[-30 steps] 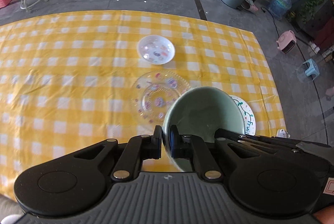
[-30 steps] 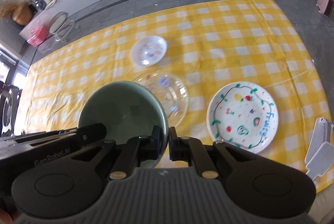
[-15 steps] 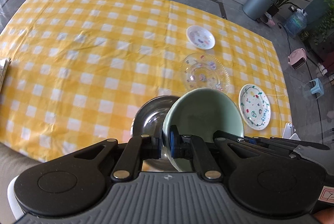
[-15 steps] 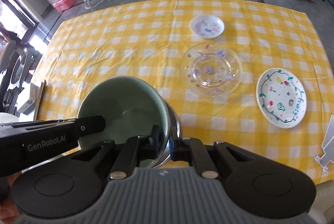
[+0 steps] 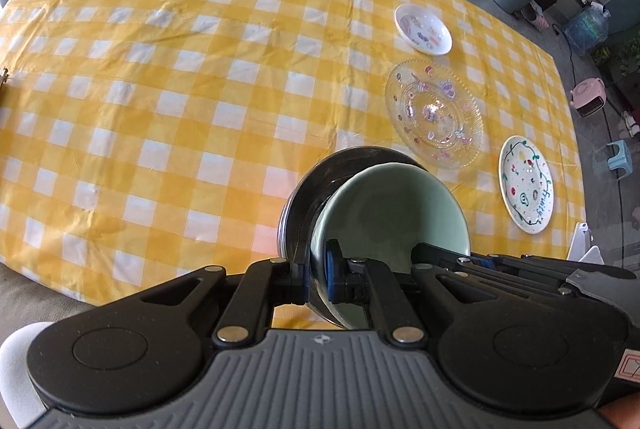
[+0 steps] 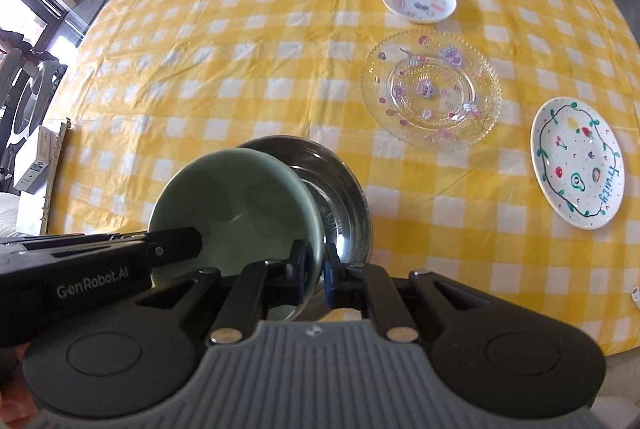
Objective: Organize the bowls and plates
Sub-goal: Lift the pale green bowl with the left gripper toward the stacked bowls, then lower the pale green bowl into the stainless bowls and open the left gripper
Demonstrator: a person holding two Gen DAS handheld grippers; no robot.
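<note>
green bowl sits low centre of both views, left gripper and right gripper each clamped on its rim. a second ago it hung over the glass plate; now the steel bowl is right underneath, so nesting looks next.

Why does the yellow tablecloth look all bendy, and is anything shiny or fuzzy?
Left wrist view: the fisheye lens bows the tablecloth edges, and sunlight glints on the glass plate. Right wrist view: the same curving; the steel bowl mirrors light behind the green bowl, and the right claw up close looks a little soft.
</note>
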